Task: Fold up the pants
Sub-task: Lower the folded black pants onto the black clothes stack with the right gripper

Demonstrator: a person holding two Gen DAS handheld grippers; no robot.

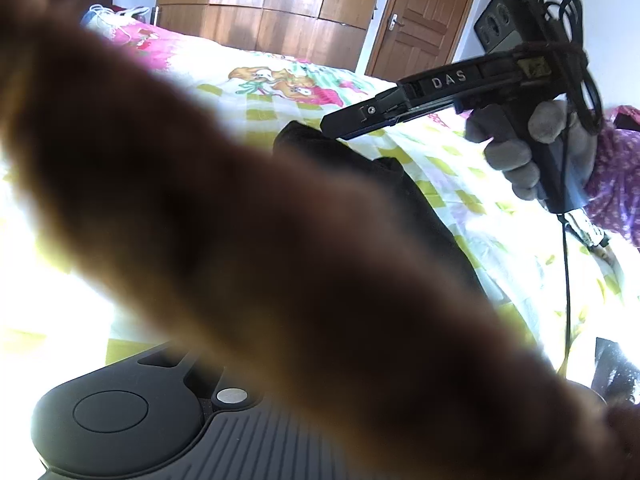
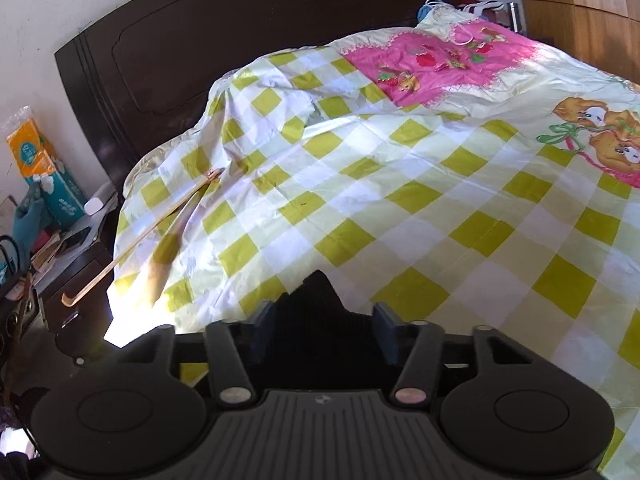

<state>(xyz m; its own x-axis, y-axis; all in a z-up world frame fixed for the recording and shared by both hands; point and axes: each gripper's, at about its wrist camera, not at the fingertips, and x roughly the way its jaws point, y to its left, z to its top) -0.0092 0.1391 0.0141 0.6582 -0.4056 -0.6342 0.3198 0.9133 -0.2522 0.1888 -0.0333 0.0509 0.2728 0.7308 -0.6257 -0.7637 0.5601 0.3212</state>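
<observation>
The pants are dark fabric. In the left wrist view a blurred brown-dark band of them (image 1: 260, 220) hangs close across the lens and hides my left gripper's fingers. A further dark part (image 1: 304, 140) runs up to my right gripper (image 1: 332, 126), whose tips pinch it above the bed. In the right wrist view the right gripper (image 2: 324, 312) has its fingers (image 2: 264, 320) close on a bunch of dark pants fabric (image 2: 320, 320), lifted over the checked bedspread (image 2: 400, 200).
The bed has a yellow-checked cover with a pink patch (image 2: 432, 64) and a dark headboard (image 2: 200, 40). A cluttered bedside table (image 2: 60, 240) stands at the left with a tissue pack (image 2: 40, 168). A wooden wardrobe (image 1: 280, 8) and door (image 1: 424, 20) stand behind.
</observation>
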